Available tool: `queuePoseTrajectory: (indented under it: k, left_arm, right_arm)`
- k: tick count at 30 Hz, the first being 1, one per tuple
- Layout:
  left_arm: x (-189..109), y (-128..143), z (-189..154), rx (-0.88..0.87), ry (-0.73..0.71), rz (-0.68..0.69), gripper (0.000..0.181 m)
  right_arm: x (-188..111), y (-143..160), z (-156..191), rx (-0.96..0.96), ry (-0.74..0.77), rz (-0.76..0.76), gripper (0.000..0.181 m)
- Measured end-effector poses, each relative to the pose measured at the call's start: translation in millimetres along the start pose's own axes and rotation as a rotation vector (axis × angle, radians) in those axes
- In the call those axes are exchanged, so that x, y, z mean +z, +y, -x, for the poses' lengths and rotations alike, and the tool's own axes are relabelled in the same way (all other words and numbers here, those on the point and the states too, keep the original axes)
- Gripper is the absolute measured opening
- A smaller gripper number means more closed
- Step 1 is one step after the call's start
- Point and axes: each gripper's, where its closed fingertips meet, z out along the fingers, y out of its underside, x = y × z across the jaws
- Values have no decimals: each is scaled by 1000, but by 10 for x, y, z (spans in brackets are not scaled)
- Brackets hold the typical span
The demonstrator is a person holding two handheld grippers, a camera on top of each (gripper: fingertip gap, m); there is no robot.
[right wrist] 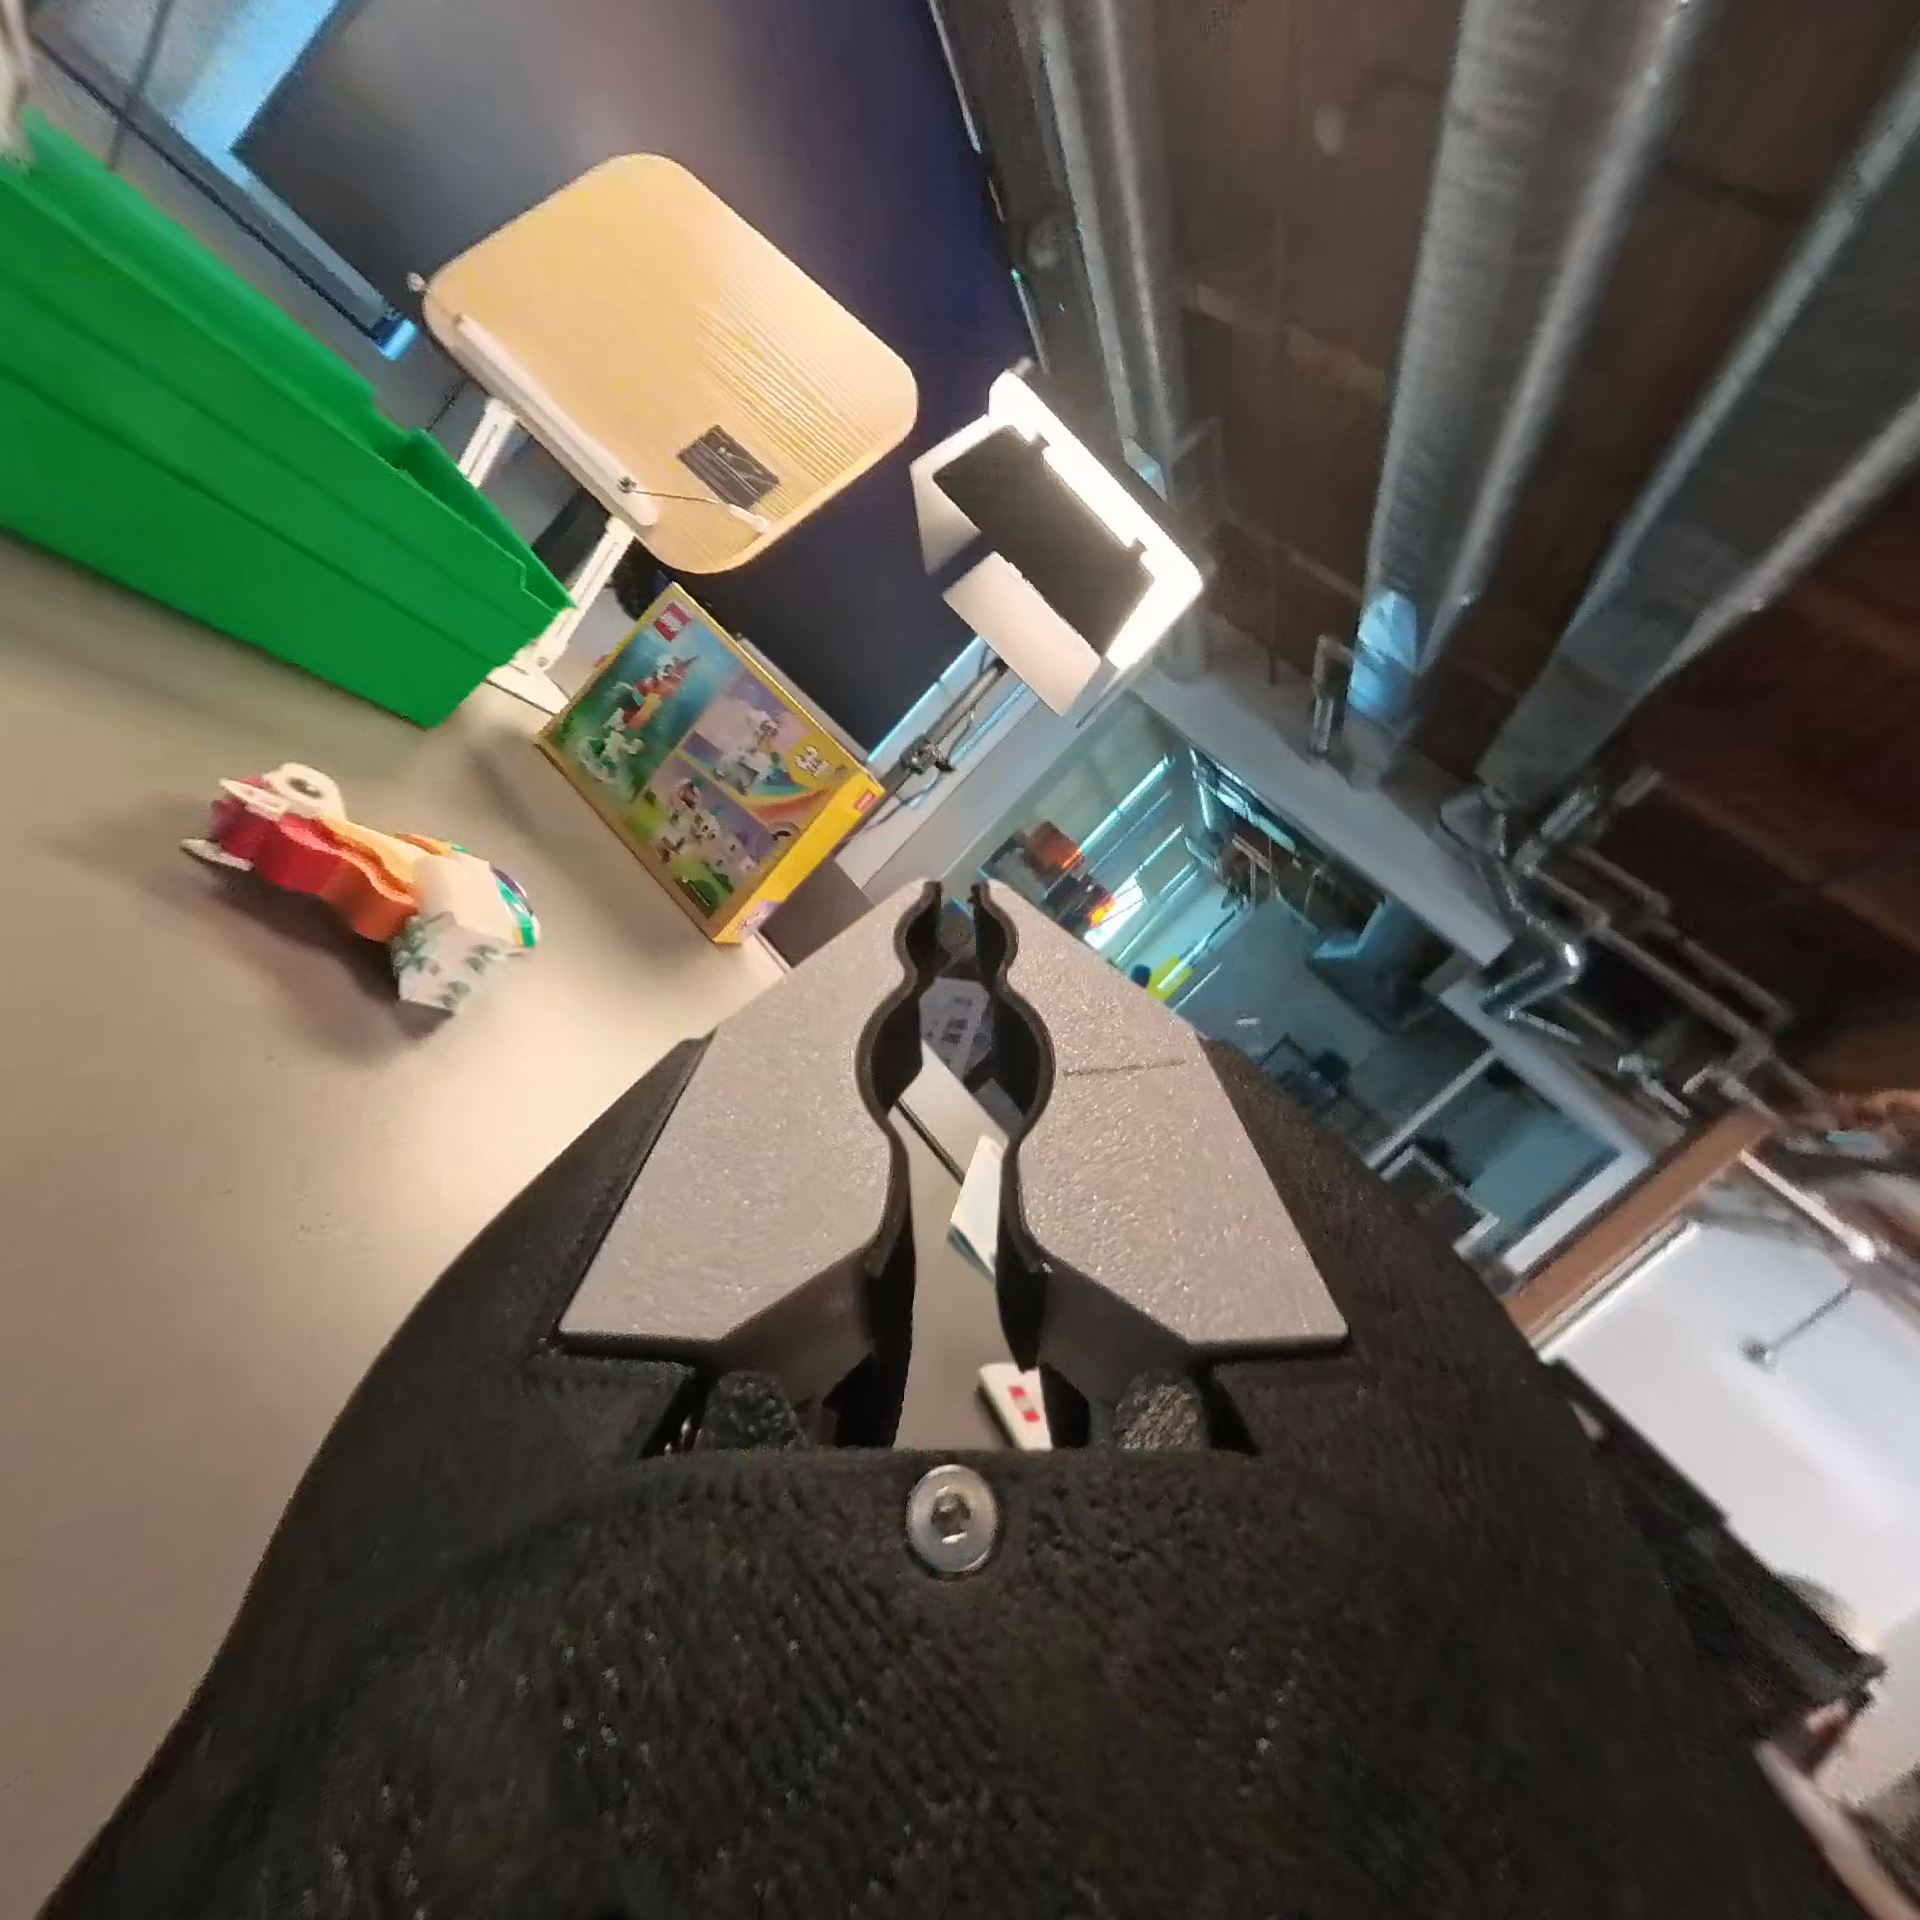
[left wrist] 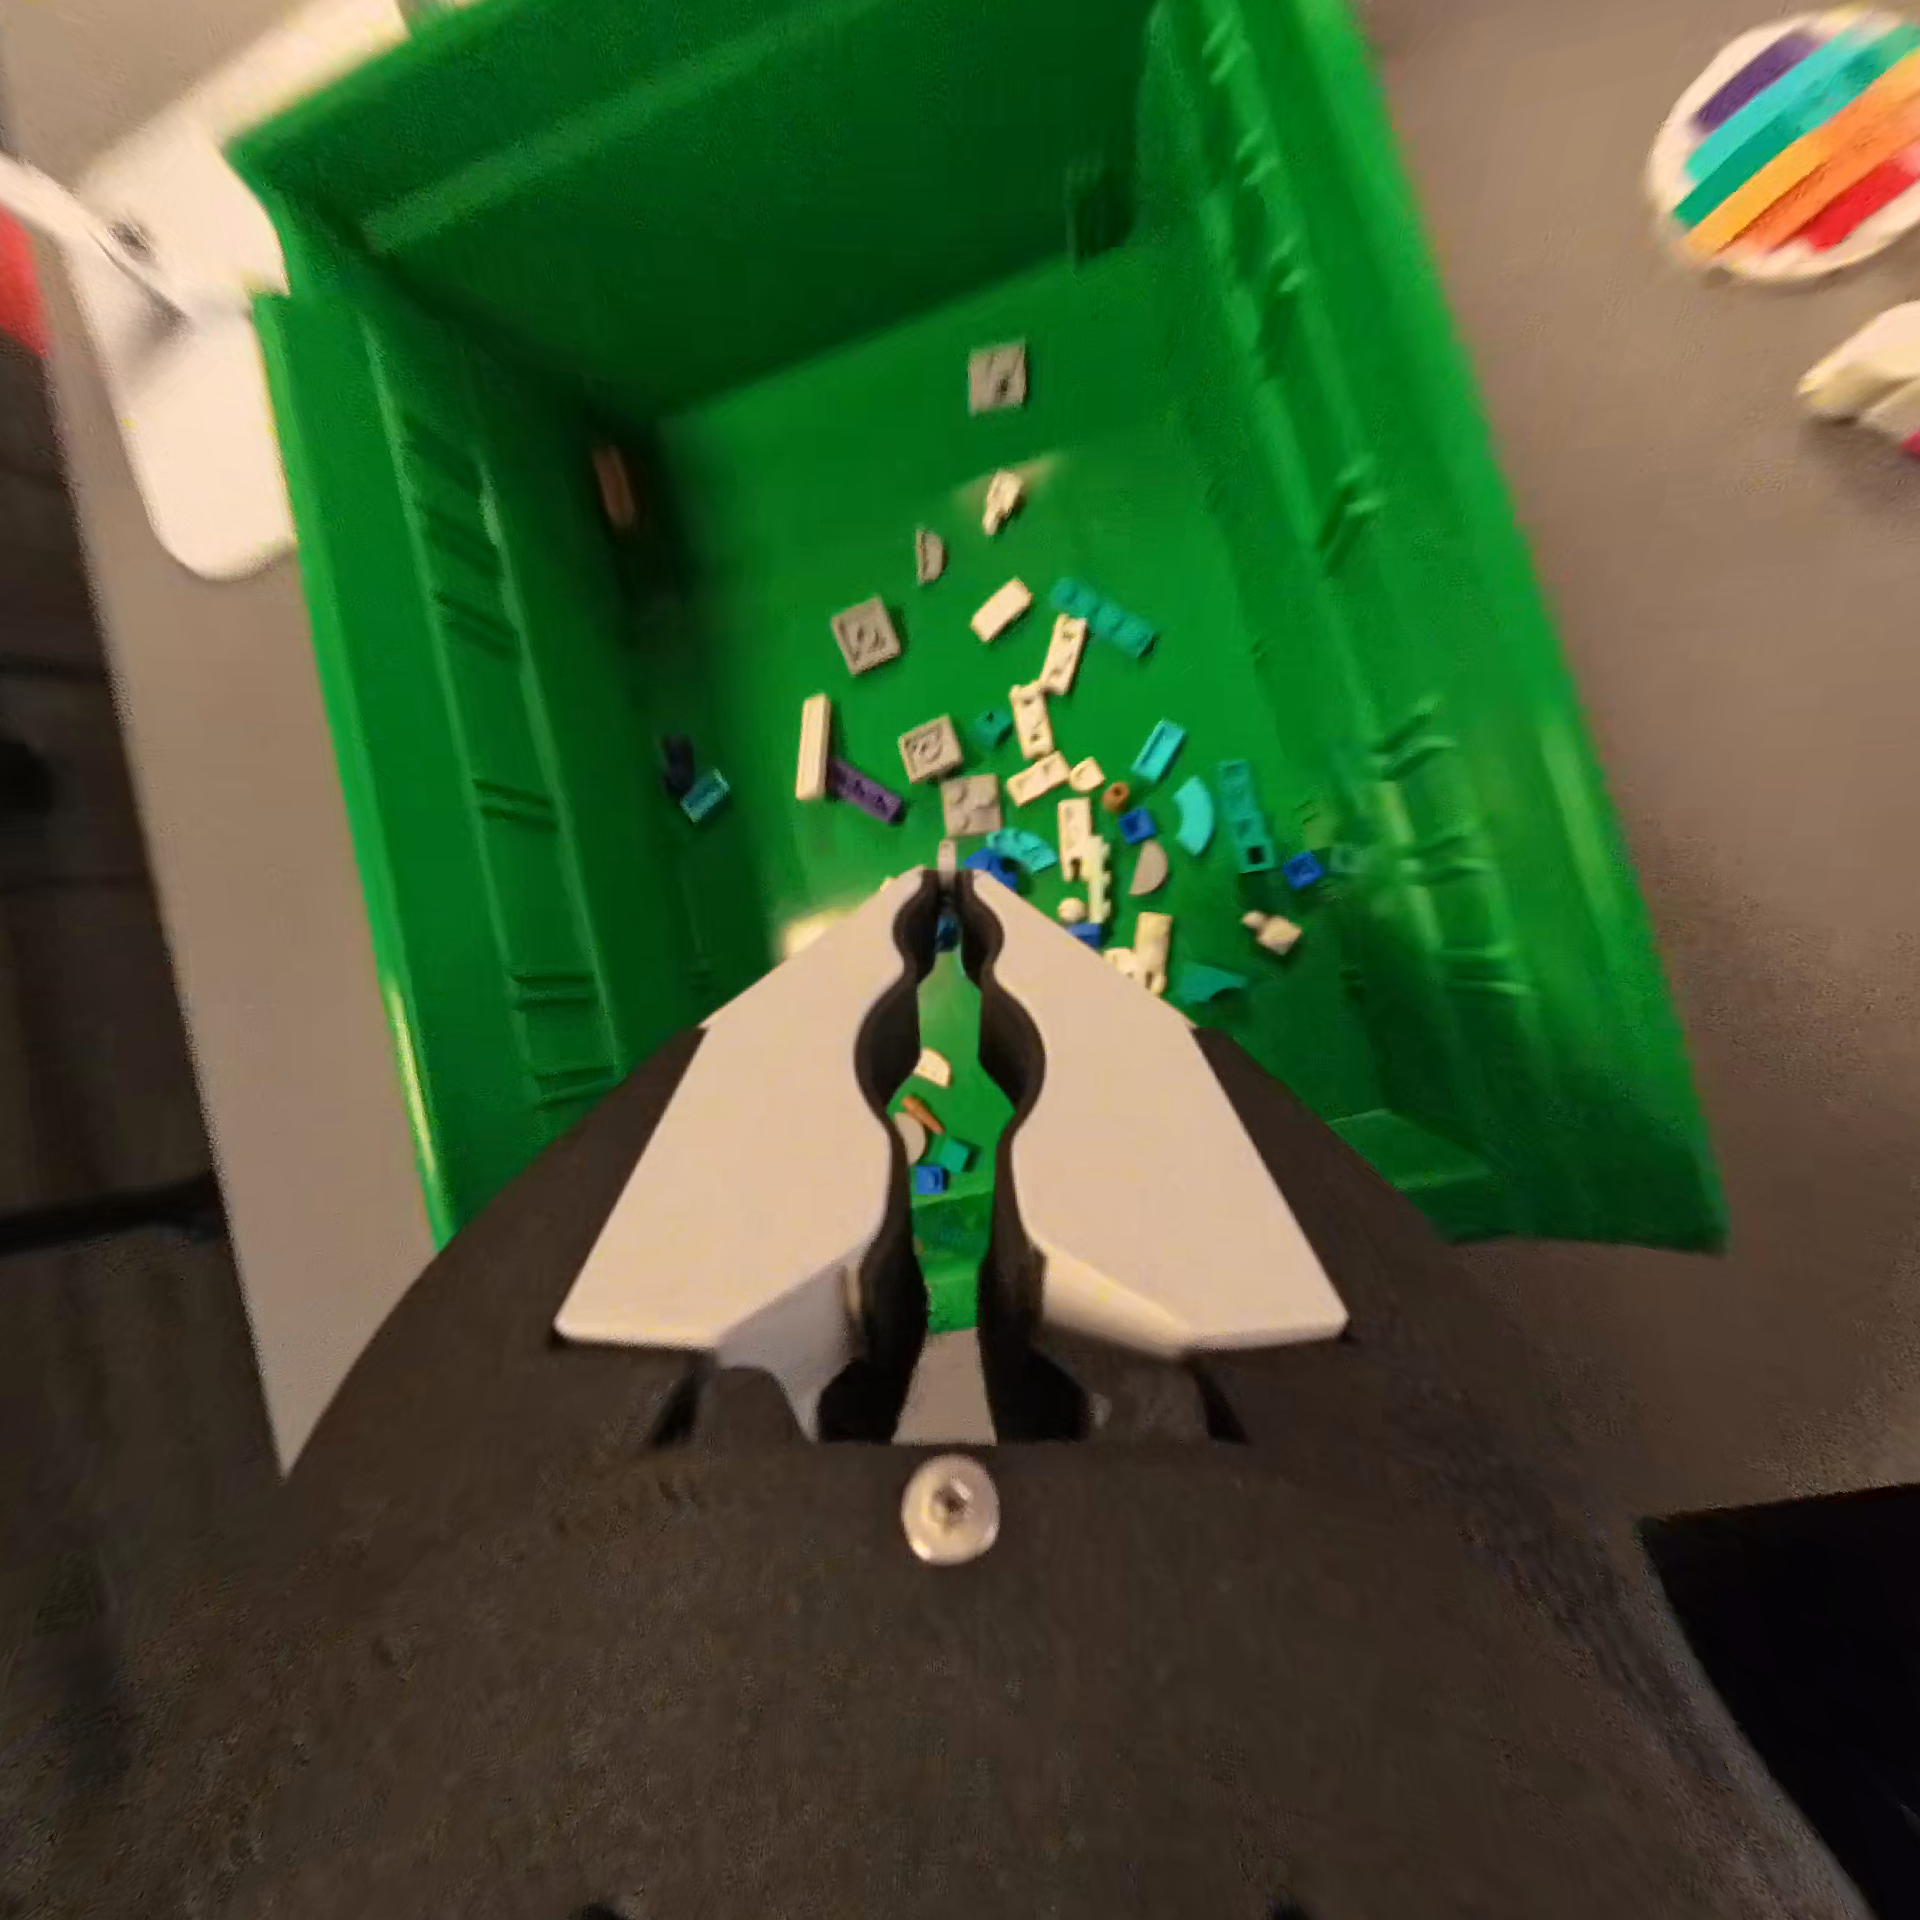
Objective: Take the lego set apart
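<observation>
My left gripper (left wrist: 948,883) hangs over a green bin (left wrist: 436,727), shut on a small grey lego piece (left wrist: 947,856) that sticks out past its white fingertips. Several loose white, grey, teal and blue pieces (left wrist: 1039,727) lie on the bin floor below. The lego set, a rainbow on a round white base (left wrist: 1797,145), lies on the table to the right of the bin. In the right wrist view it shows at the left (right wrist: 364,873). My right gripper (right wrist: 956,899) is held off the table, tilted up toward the room, its dark fingers nearly closed and empty.
A white lego chunk (left wrist: 1870,374) lies below the rainbow. The lego box (right wrist: 707,769) stands at the table's far edge, past the bin's outer wall (right wrist: 208,468). A wooden chair (right wrist: 665,353) and a white stand (right wrist: 1049,561) are beyond the table. Spacing between my two grippers at the tips: around 45 cm. The white lego chunk (left wrist: 1870,374) is about equally far from each gripper, around 25 cm.
</observation>
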Motion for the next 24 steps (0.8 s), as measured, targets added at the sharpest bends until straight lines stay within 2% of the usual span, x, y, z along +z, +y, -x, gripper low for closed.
queuePoseTrajectory:
  k: [4,9,13,15,18,21,22,24]
  left_arm:
    - [337,242,330,-122,-9,171,2]
    - [620,400,357,-255,72,272,7]
    - [724,482,361,-304,72,309,29]
    - [712,436,365,-317,65,264,40]
    - [577,259,366,-286,5,128,36]
    - [296,7,347,-202,-121,-63,36]
    - [212,-38,349,-169,-169,-98,37]
    - [126,-17,368,-138,-237,-85,49]
  right_arm:
    - [6,102,-45,49,11,31,4]
    - [2,151,-64,41,17,53,4]
    - [-24,239,-173,58,37,84,5]
    - [-49,303,-258,106,35,102,8]
    - [-95,458,-411,229,43,142,12]
    - [-144,586,-546,331,70,163,16]
    - [-155,618,-576,355,77,169,18]
    - [-169,659,-610,389,84,179,19]
